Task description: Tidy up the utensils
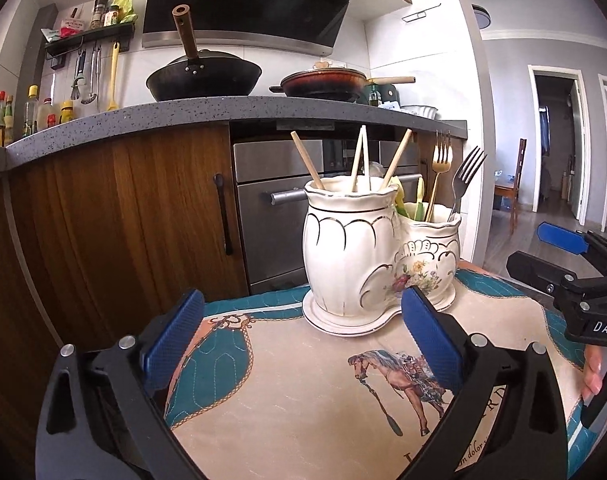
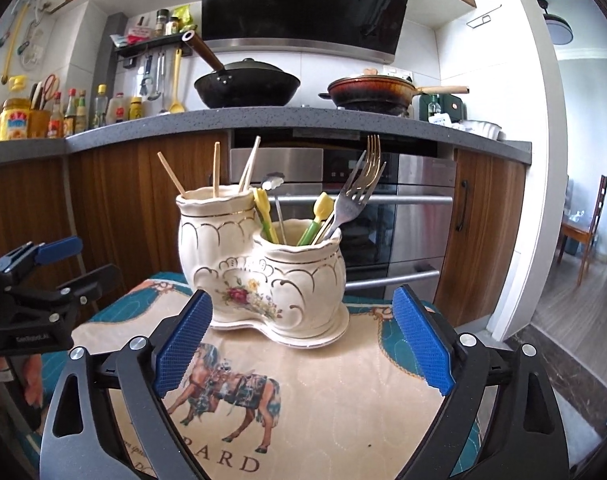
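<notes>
A white ceramic double utensil holder (image 1: 355,252) (image 2: 263,268) stands on a horse-print cloth (image 1: 303,392) (image 2: 323,392). Its taller pot holds several chopsticks (image 1: 361,158) (image 2: 216,168). Its lower pot holds a gold fork (image 1: 441,160), a silver fork (image 1: 467,172) (image 2: 353,196) and yellow-green picks (image 2: 317,216). My left gripper (image 1: 303,344) is open and empty, just in front of the holder. My right gripper (image 2: 303,344) is open and empty, also in front of it. Each gripper shows at the edge of the other's view (image 1: 571,260) (image 2: 43,268).
Behind the small table stand wood cabinets (image 1: 135,216) and a steel oven (image 2: 403,216). A grey countertop (image 1: 223,108) carries a black wok (image 1: 203,76) and a brown pan (image 1: 323,84). Bottles (image 2: 75,112) line the left. A hallway floor (image 2: 575,304) lies to the right.
</notes>
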The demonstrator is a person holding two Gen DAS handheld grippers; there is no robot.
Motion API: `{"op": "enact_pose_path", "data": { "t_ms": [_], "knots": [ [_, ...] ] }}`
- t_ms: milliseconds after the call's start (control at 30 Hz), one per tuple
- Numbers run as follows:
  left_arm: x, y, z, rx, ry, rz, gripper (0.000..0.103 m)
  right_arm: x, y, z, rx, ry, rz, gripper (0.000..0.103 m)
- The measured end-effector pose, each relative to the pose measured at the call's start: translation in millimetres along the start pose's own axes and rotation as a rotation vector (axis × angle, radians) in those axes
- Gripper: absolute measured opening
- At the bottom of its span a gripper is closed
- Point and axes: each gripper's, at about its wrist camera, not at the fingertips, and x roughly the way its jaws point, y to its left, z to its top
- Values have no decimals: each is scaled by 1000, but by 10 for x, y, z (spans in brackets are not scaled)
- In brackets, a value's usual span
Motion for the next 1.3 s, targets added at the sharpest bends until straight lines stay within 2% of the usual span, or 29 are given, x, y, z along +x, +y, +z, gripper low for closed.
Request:
{"op": "enact_pose_path", "data": {
  "t_ms": [1300],
  "knots": [
    [11,-3,-18,-6,9,-17,97,9,-7,0,5,2,-4,94]
  ]
}}
